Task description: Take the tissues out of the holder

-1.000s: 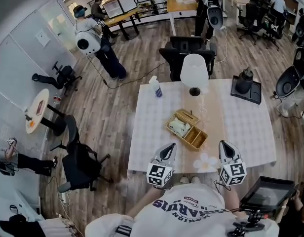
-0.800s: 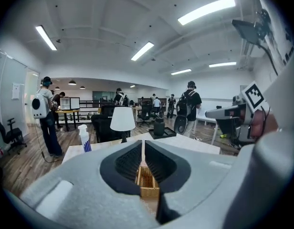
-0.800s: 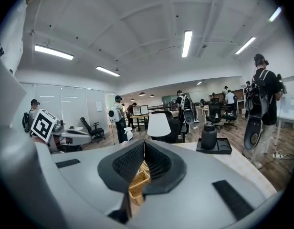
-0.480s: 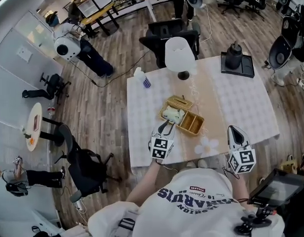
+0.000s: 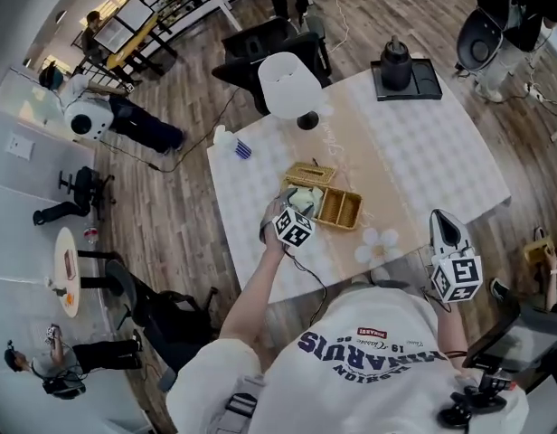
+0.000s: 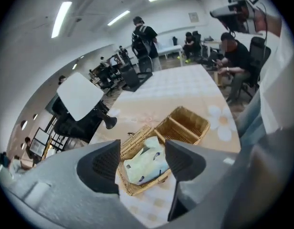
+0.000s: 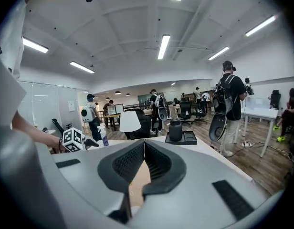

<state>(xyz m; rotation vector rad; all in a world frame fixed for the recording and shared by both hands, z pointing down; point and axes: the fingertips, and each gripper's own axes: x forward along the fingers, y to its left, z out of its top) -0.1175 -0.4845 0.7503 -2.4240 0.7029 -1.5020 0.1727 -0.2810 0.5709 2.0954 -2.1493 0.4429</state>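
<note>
Fingers [image 6: 101, 165] of my left gripper [image 6: 141, 162] are opening, spread wide over the tissues [image 6: 146, 168], which show between the pads without being touched. I have this gripper [image 5: 286, 208] just above the left end of the wicker holder [image 5: 340, 209], which sits on the table [image 5: 441, 152] near its middle, a little toward the left edge. The tissues [image 5: 303, 199] lie in the holder's left compartment, the one nearest my left gripper. Beyond the holder [image 6: 185, 117], by the far edge, stands a white lamp [image 5: 287, 84]. My right gripper [image 5: 445, 224] is at the near edge, toward the right corner, well apart from the holder; its fingers [image 7: 130, 163] are closed against each other.
</note>
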